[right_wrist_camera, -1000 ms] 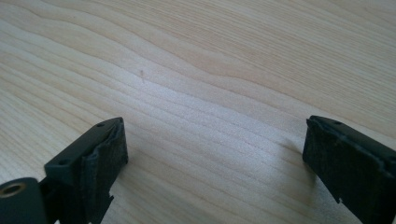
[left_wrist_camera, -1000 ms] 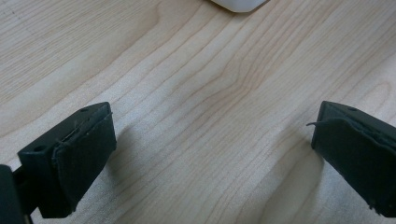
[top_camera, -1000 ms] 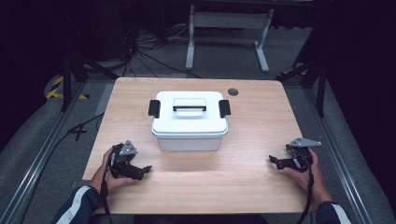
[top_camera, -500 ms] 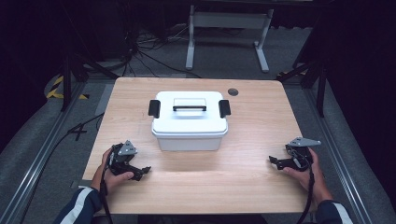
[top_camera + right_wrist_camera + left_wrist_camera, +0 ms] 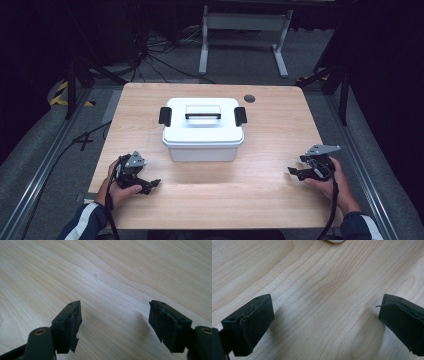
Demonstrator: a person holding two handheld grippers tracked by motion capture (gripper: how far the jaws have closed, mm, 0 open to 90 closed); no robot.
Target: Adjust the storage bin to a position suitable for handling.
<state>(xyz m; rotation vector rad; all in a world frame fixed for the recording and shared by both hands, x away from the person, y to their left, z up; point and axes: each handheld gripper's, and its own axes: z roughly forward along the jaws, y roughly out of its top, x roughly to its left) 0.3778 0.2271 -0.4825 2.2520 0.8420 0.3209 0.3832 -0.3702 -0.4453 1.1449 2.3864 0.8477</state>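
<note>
left gripper [image 5: 149, 184] edged back | box [image 5: 203, 129] long axis left-right | both jaws wide

Both tongs — left [image 5: 150, 184], right [image 5: 295, 171] — held agape, empty.

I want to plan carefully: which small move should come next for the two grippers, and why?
Probably bring both grippers in toward the white box. The left gripper and right gripper rest open on the table, apart from the box, whose lid is on with black latches at both ends.
</note>
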